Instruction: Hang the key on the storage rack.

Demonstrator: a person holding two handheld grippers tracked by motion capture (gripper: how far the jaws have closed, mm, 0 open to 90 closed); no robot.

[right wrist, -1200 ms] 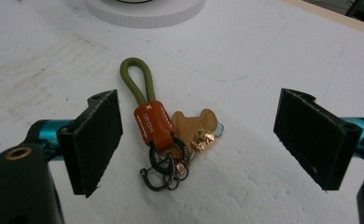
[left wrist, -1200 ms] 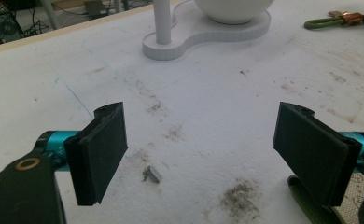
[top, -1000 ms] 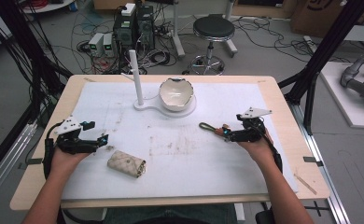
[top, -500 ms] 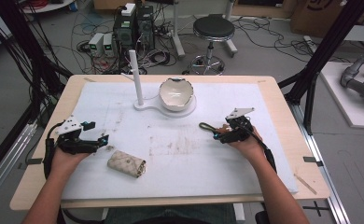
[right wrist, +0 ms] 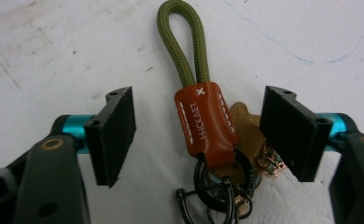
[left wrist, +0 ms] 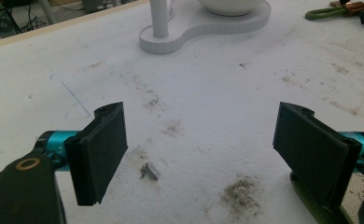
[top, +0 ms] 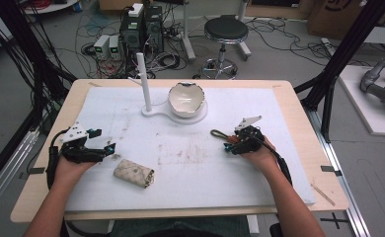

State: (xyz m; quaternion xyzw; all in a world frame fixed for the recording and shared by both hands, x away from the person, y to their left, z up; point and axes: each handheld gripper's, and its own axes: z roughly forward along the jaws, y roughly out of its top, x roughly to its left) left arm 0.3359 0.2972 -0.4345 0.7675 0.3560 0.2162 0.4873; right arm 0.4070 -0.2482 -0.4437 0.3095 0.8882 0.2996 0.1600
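A: In the high view, what has changed?

B: The right hand-held gripper (top: 228, 146) has slid toward nine o'clock over the last second. It now reaches the keychain (top: 221, 134), which lies on the white worktop (top: 279, 177) right of centre. I judge a pickup of the keychain is about to start. The left hand-held gripper (top: 112, 148) has stayed put at the left side, and the quilted beige pouch (top: 134, 173) lies at about four o'clock from it.

A: And the count?

B: Two hand-held grippers, one keychain, one pouch, one white bowl (top: 186, 98) and one white stand with an upright post (top: 144, 81) at the twelve o'clock end.

A: The left gripper view?

B: The left hand-held gripper (left wrist: 199, 154) has its jaws spread wide over bare, smudged worktop (left wrist: 208, 93), holding nothing. The stand's base (left wrist: 203, 28) is at twelve o'clock and the keychain's green loop (left wrist: 325, 12) at two o'clock.

A: The right gripper view?

B: The right hand-held gripper (right wrist: 199, 140) is agape, with its jaws on either side of the keychain's tan leather tab (right wrist: 206, 126). Neither pad touches it yet. The olive cord loop (right wrist: 182, 42) points to twelve o'clock, and the black rings (right wrist: 217, 191) lie at six.
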